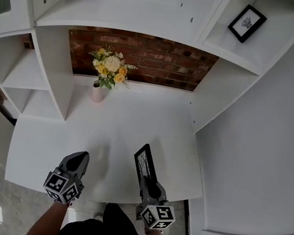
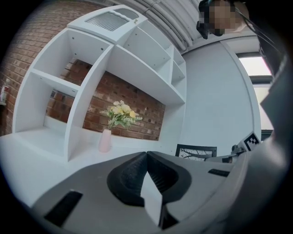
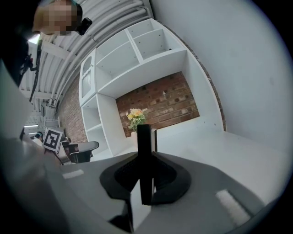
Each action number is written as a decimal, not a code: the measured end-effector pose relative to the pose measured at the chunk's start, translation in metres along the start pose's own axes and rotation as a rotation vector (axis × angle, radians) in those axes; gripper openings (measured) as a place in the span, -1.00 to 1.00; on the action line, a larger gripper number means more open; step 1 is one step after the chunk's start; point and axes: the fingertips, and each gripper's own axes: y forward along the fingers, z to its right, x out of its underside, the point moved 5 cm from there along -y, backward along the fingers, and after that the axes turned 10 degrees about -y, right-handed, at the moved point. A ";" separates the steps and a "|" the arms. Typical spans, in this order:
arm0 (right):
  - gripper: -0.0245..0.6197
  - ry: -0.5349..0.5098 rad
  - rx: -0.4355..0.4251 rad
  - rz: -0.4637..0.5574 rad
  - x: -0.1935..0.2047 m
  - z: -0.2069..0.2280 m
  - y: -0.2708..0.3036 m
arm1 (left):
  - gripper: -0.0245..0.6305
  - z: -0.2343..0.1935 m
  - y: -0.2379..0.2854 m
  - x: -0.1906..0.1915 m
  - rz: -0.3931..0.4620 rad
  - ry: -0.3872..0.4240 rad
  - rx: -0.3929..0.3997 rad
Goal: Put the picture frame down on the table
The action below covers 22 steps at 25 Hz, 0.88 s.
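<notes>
Left tool (image 1: 80, 157): we hold it with jaws together, empty.
Right tool (image 1: 146, 180): we clamp the picture frame (image 1: 144, 163) edge-on.
Tabletop (image 1: 129, 122): beneath both.

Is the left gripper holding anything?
No. The left gripper has its jaws closed on each other with nothing between them, while the picture frame is in the right gripper.

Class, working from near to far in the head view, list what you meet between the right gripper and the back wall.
right gripper → picture frame, clamped upright in its jaws → vase of flowers → brick wall
</notes>
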 end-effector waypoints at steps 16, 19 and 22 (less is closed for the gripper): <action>-0.78 0.025 -0.051 -0.053 0.018 0.013 0.048 | -0.93 -0.019 0.027 0.008 -0.041 -0.014 -0.055; -0.78 0.024 -0.056 -0.060 0.022 0.012 0.052 | -0.93 -0.020 0.029 0.009 -0.054 -0.019 -0.059; -0.78 0.015 -0.064 -0.065 0.027 0.009 0.055 | -0.93 -0.024 0.030 0.011 -0.057 -0.012 -0.064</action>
